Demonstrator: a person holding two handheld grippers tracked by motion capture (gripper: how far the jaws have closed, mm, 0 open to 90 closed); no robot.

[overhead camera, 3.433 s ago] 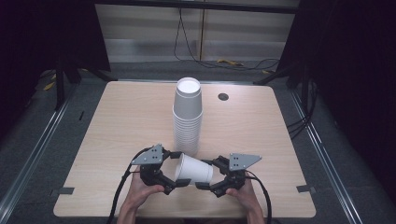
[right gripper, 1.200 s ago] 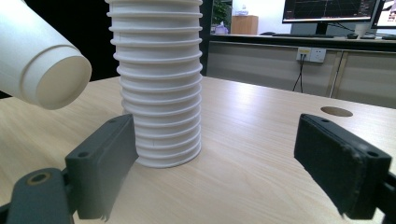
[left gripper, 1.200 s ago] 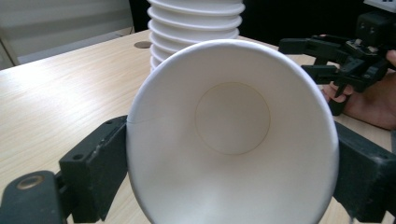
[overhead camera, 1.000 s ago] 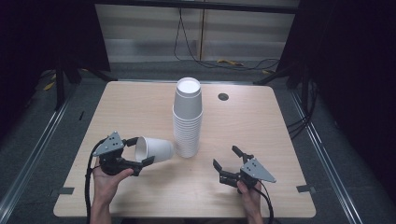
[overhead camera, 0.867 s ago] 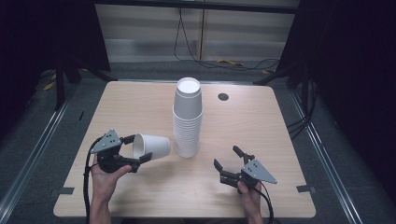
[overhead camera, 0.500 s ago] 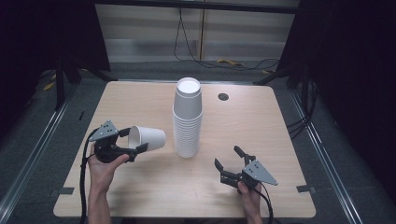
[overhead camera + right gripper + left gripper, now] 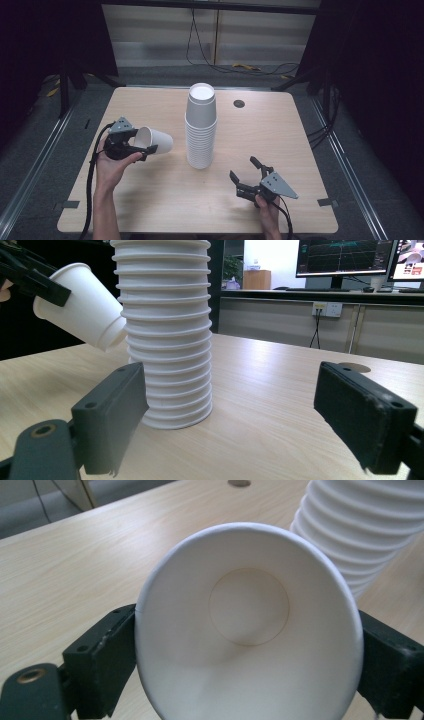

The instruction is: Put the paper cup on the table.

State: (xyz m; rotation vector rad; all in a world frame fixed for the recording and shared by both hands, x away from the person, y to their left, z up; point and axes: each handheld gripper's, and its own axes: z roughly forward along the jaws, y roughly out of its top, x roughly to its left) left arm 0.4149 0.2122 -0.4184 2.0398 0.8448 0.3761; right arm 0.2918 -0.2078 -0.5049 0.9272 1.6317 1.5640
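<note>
A single white paper cup [image 7: 154, 140] is held on its side above the table's left part, with my left gripper [image 7: 139, 142] shut on its rim. In the left gripper view the cup's [image 7: 250, 630] open mouth faces the camera, and the black pads [image 7: 107, 660] press on both sides of the rim. A tall stack of white cups [image 7: 200, 127] stands upside down mid-table. My right gripper [image 7: 247, 176] rests near the front right, open and holding nothing. In the right gripper view the stack [image 7: 167, 335] stands ahead, and the held cup [image 7: 82, 310] hangs tilted at upper left.
The wooden table [image 7: 280, 145] has a round cable hole [image 7: 239, 103] behind the stack. Cables lie on the floor beyond the far edge. Dark curtains flank both sides. Monitors and a wall show in the background of the right gripper view.
The left hand has carried the cup left and farther from the person, slightly higher. Earlier both grippers held this cup together at the front centre; the right one has let go and stays put.
</note>
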